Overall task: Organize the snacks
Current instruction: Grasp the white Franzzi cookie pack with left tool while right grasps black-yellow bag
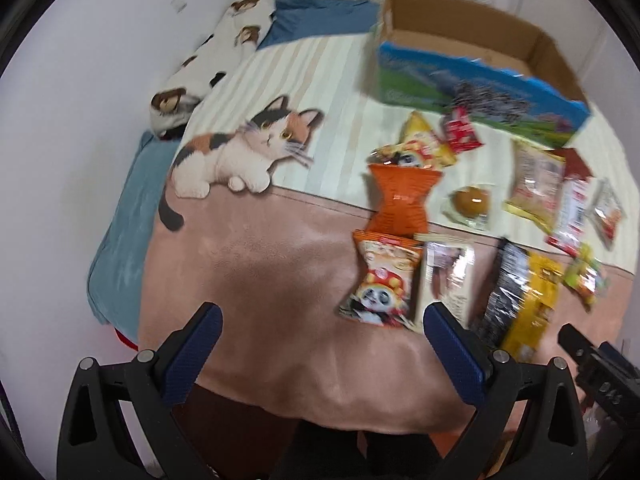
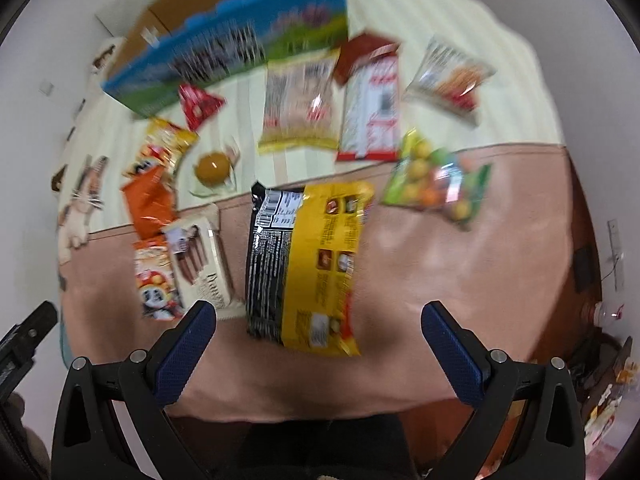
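Pink blanket (image 2: 440, 248) soft, uneven. Both claws, left gripper (image 1: 322, 318) & right gripper (image 2: 319, 316), spread wide, empty. Glossy yellow-black snack bag (image 2: 308, 268) lies just ahead of right; open cardboard box (image 1: 472, 60) far side. Risk: slippery film slides out, fabric snags.

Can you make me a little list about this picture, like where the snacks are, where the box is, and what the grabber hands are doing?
place: a bed with a pink blanket and a cat-print cover
box: open cardboard box, looks empty, beyond the snacks
snacks: all spread on the bed, none in the box
nearest right gripper: yellow and black bag
nearest left gripper: panda snack bag
round snack: wrapped brown bun
left gripper: open, holding nothing
right gripper: open, holding nothing
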The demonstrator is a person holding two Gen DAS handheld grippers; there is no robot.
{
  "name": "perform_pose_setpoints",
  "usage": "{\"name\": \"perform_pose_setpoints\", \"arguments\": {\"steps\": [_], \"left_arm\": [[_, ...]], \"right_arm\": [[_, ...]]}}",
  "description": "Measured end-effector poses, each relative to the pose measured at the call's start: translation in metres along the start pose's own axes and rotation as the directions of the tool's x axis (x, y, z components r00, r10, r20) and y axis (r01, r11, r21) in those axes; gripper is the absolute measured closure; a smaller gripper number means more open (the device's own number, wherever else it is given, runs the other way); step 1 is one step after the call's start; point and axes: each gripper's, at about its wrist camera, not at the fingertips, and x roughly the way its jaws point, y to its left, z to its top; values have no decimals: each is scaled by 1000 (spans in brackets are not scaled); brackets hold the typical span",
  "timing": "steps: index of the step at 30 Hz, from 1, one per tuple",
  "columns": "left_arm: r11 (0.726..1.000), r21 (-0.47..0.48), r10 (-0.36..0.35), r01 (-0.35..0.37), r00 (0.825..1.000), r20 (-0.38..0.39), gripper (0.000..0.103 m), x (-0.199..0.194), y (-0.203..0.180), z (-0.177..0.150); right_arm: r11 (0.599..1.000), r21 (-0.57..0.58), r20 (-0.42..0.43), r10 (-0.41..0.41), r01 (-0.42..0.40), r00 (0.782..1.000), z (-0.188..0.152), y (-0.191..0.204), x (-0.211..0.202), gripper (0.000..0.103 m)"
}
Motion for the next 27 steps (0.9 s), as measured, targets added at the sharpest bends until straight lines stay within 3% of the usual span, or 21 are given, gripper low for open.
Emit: {"name": "perform_pose_setpoints", "arguments": {"steps": [7, 11, 13, 15, 19, 22, 24, 25, 26, 27], "left_arm": [[1000, 0, 11, -11, 999, -46, 0, 51, -10, 17], [999, 9, -35, 36, 994, -99, 4, 69, -22, 20], [998, 9, -67, 68, 992, -109, 6, 73, -30, 21], [993, 23, -110, 113, 987, -121, 16, 76, -44, 20], [978, 45, -190, 203, 960, -204, 27, 96, -80, 17], [969, 84, -201, 233, 938, -284, 27, 121, -113, 14], [971, 112, -169, 209, 941, -295, 27, 137, -130, 12], [971, 115, -169, 209, 942, -290, 33, 140, -133, 12], [973, 111, -166, 203, 945, -281, 46, 144, -137, 12], [975, 106, -159, 194, 949, -273, 47, 146, -139, 12]], "right_arm": [[999, 29, -136, -39, 44, 990, 10, 22, 102, 0], [996, 11, -163, -87, 90, 983, 9, 32, 138, 0], [993, -30, -132, -113, 110, 985, 5, 35, 143, 7], [991, -69, -101, -118, 111, 988, 0, 32, 139, 15], [992, -63, -120, -112, 105, 986, -7, 8, 132, 15], [994, -60, -132, -97, 89, 987, -8, -5, 134, 15], [997, -52, -153, -60, 52, 986, -7, -10, 143, 15], [998, -52, -158, -49, 41, 986, -8, -11, 145, 15], [998, -54, -159, -42, 34, 986, -8, -11, 148, 15], [998, -52, -158, -34, 26, 987, -9, -12, 149, 15]]}}
